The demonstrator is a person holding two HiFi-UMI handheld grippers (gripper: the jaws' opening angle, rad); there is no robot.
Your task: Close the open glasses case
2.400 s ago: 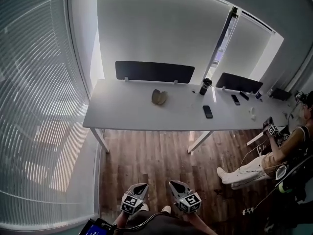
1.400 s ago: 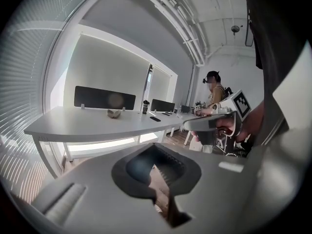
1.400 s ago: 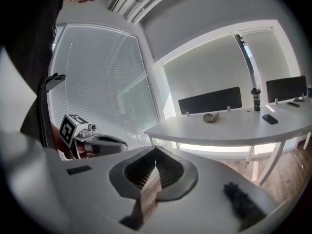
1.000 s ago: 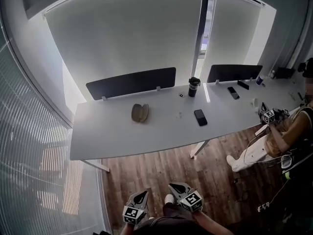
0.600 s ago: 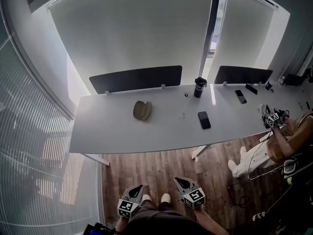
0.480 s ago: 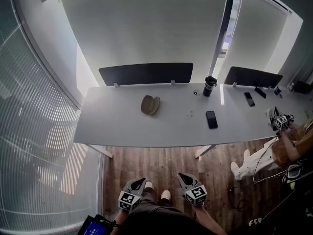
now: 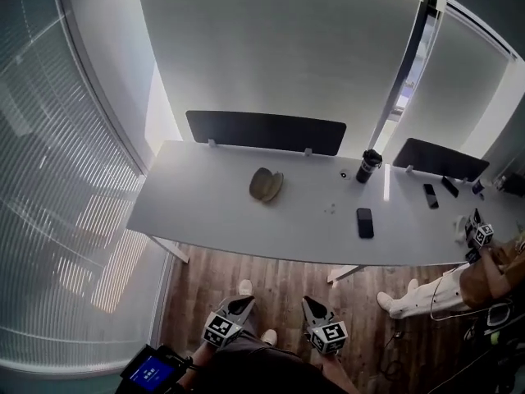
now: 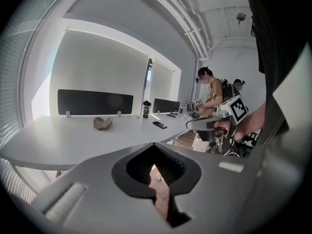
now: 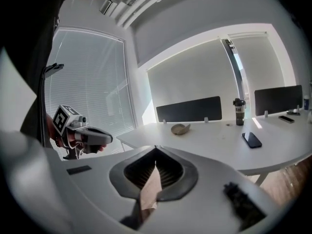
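A long white table (image 7: 205, 220) spans the room above a wooden floor (image 7: 271, 273), with a wide black divider panel (image 7: 264, 131) standing along its far edge.

The open tan glasses case (image 7: 266, 184) lies on the table in front of that panel, left of a black tumbler (image 7: 369, 166) and a flat black phone (image 7: 364, 222). Its two shells are splayed side by side. Its long axis runs roughly from the near edge toward the panel, leaning a little to the right (which way the hollows face is too small to tell).

Both grippers are held low and close to the person's body, over the floor and well short of the table. The left gripper (image 7: 238, 304) and right gripper (image 7: 312, 304) point forward at the table, their marker cubes nearest the person, near each other but apart.

In its own view the left gripper (image 8: 155, 145) has its jaws pressed together at the tips, gripping nothing. The right gripper (image 9: 156, 149) is likewise clenched and empty, with the case (image 9: 180, 128) well ahead of it.
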